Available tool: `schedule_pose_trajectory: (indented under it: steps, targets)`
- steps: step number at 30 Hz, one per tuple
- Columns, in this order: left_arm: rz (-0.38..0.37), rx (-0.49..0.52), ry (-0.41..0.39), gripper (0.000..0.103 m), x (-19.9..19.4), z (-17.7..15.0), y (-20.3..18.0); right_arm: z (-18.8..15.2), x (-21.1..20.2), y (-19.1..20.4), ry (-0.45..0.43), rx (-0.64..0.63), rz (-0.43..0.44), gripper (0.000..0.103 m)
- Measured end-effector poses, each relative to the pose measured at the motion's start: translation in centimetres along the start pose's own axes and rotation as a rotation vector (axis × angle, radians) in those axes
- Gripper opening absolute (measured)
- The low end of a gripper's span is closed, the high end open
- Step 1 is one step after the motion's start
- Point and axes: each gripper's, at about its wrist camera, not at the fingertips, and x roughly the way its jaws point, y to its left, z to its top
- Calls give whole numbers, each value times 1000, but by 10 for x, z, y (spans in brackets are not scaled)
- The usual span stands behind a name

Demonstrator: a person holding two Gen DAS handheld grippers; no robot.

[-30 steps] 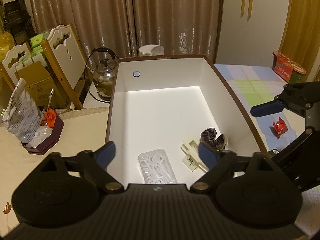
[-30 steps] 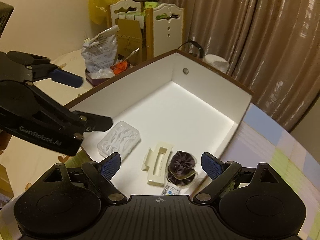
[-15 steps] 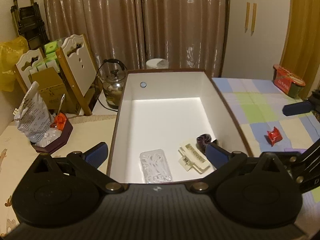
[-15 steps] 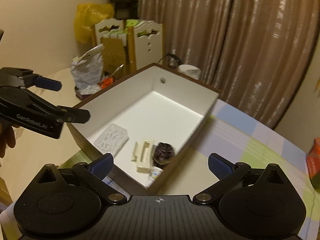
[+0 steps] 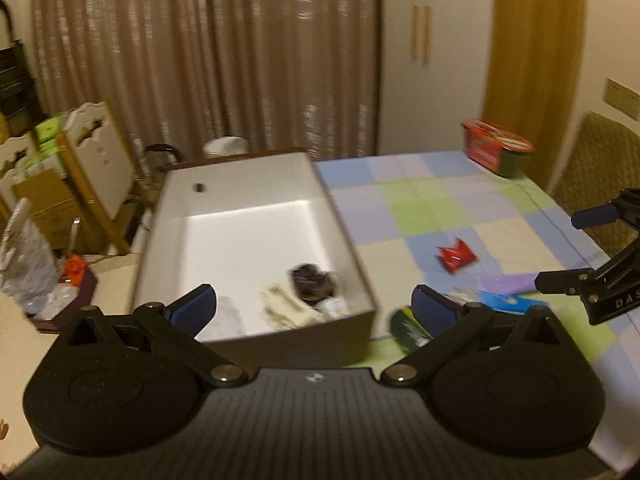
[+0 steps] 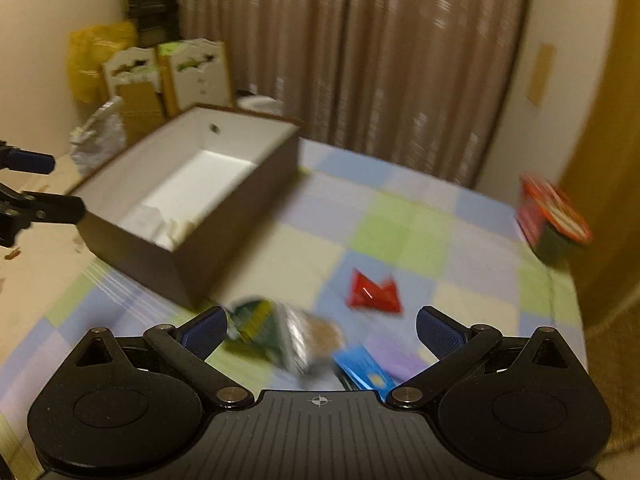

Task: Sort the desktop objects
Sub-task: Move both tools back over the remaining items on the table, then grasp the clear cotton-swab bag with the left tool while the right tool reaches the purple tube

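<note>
Your left gripper [image 5: 314, 310] has its jaws apart and empty. Between them lies the near end of the brown box [image 5: 292, 342] with its white interior. Beyond the left jaw, inside the box, a clear plastic case [image 5: 230, 318] is blurred. Ahead of the jaw gap, a cream hair clip [image 5: 286, 312] lies just beside a dark scrunchie [image 5: 312, 282], with a small white item near the box corner that cannot be identified. Beside the right jaw, outside the box, a green packet [image 5: 406, 326] lies on the checked cloth [image 5: 424, 208] over the counter. Past the right jaw lie a blue packet [image 5: 504, 302] and, farther ahead, a red wrapper [image 5: 456, 256]. A red tub [image 5: 496, 152] stands at the far right edge of the cloth.

Your right gripper [image 6: 322, 330] also has its jaws apart and empty. In the gap between them lie the green packet [image 6: 256, 322], a silvery packet [image 6: 308, 338] touching it, and the blue packet [image 6: 364, 372] nearest the gripper body; all are motion-blurred. The red wrapper [image 6: 374, 292] lies just ahead of the gap. The brown box [image 6: 224, 216] sits ahead of the left jaw, its near corner close to the green packet. The left gripper [image 6: 32, 184] shows at the left edge, beside the box. The red tub [image 6: 552, 216] stands well to the right of the right jaw.

Beyond the counter, on the left, stand white chair backs [image 5: 96, 152], a cardboard carton [image 5: 48, 204] and a crumpled bag [image 5: 24, 256].
</note>
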Motion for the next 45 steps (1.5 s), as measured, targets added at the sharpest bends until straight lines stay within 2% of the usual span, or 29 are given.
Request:
schedule_pose_trajectory:
  steps: [7,14,20,30,45]
  targets:
    - [-89,50,32,102,5,-10,-45,-48,-22,-32,76,66,-65,103]
    - [-166,99,95,102,17,-30,-84,-77,-34,-44,118,118,-95,103]
    - [-201,151,141,102,28,-45,-107,-96,-41,-51,142,153,-109,103]
    - [-221,205,188,102,39,-58,-122,-105,-36,-54,170,144,-99,103]
    - [-219,262,207,102,57,-62,-129,-101,-19,-55,185,77,-74,103]
